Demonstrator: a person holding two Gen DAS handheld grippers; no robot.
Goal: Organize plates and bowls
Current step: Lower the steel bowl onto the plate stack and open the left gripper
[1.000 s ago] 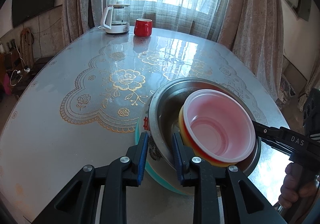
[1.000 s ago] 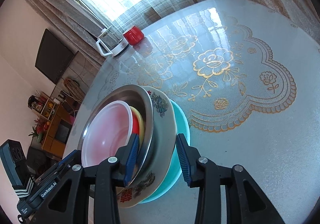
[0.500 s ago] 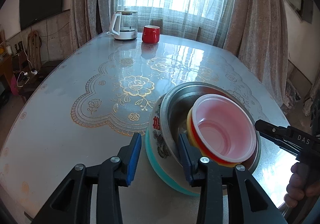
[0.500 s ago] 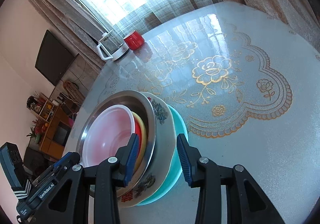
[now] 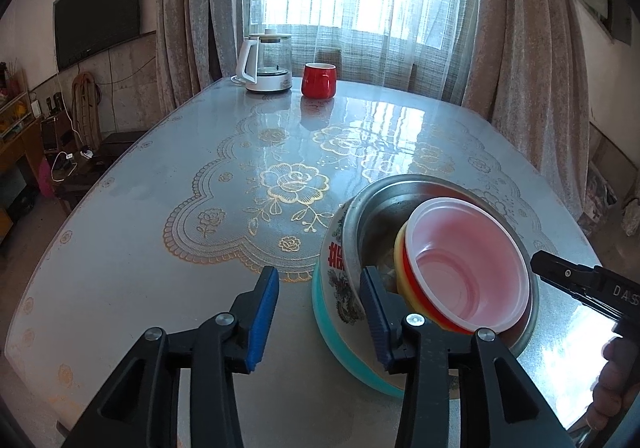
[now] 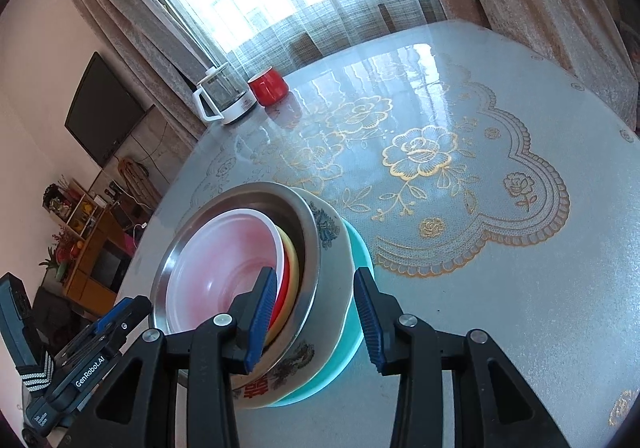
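Observation:
A nested stack stands on the table near its front edge: a teal plate (image 5: 329,324) at the bottom, a white patterned bowl (image 5: 335,268), a steel bowl (image 5: 376,208), then yellow and red bowls under a pink bowl (image 5: 468,268). The stack shows in the right wrist view too, with the pink bowl (image 6: 224,260) on top. My left gripper (image 5: 320,312) is open and empty, just left of the stack. My right gripper (image 6: 316,320) is open, with its jaws on either side of the stack's rim and not closed on it.
A white kettle (image 5: 266,62) and a red mug (image 5: 319,80) stand at the far end of the table by the curtained window. The glass tabletop (image 5: 160,232) has a gold floral pattern. Shelves and a TV lie off to the left.
My left gripper has let go of the steel bowl's rim, opened and drawn back to the left. My right gripper has pulled back slightly. The stack has stayed in place.

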